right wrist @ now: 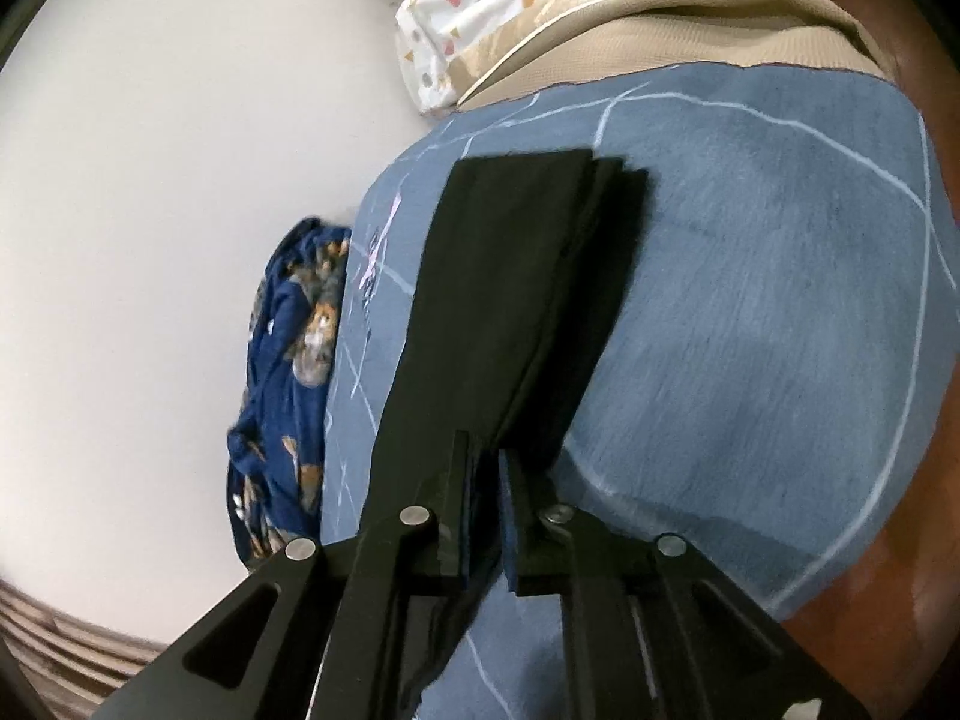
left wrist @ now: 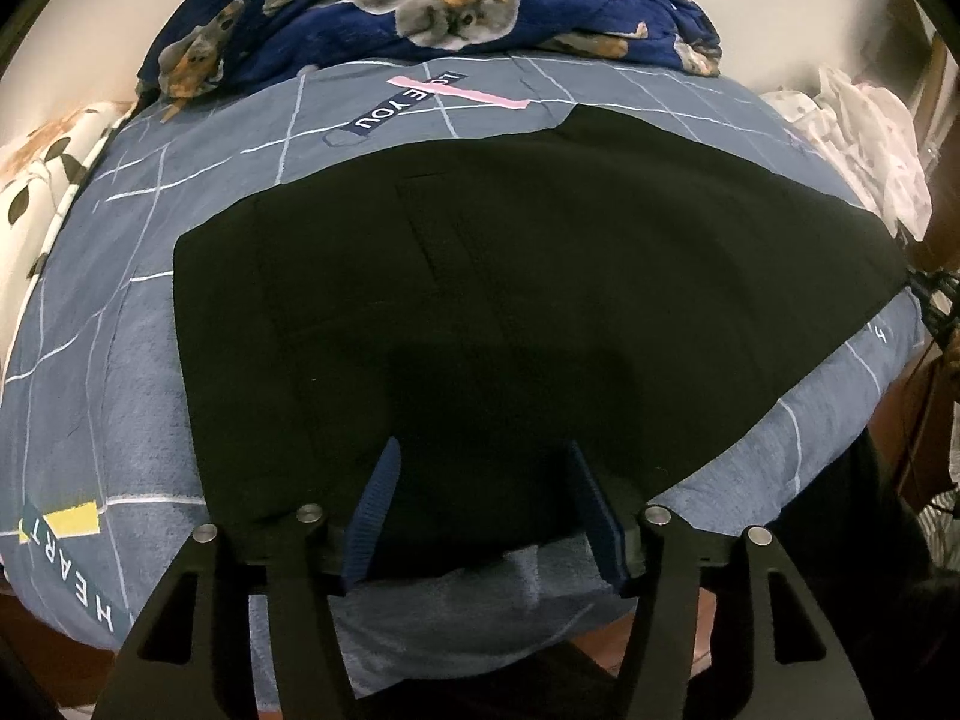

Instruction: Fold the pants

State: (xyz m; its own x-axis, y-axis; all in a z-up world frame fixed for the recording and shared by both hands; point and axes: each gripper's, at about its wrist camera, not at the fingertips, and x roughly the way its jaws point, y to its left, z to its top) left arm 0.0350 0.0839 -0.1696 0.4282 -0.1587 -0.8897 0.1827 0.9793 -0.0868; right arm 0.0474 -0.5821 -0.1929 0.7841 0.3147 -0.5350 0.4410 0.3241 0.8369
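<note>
Right tool is clenched on an edge of the black pants, its two blue-padded jaws drawn close with dark cloth pinched between them. Left tool is released: its jaws stand wide apart, hovering over the near edge of the pants without gripping anything.

Judging from this, the fold is partly made. In the right wrist view the legs already lie stacked one on the other, running away toward 12 o'clock, their ends a little out of line. The step in hand looks like carrying or tugging the gripped edge for a further fold. Next, the left tool would need to close on the edge beneath it, so both corners travel together and the layers stay aligned.

Plain matte black fabric makes seams hard to read; a faint pocket outline shows near the middle in the left wrist view. The cloth lies fairly flat on the bed, spread across a blue-grey sheet crossed by white lines and printed words. A navy fleece blanket with a dog print is heaped at 12 o'clock, and pale patterned bedding sits at 2 o'clock.
</note>
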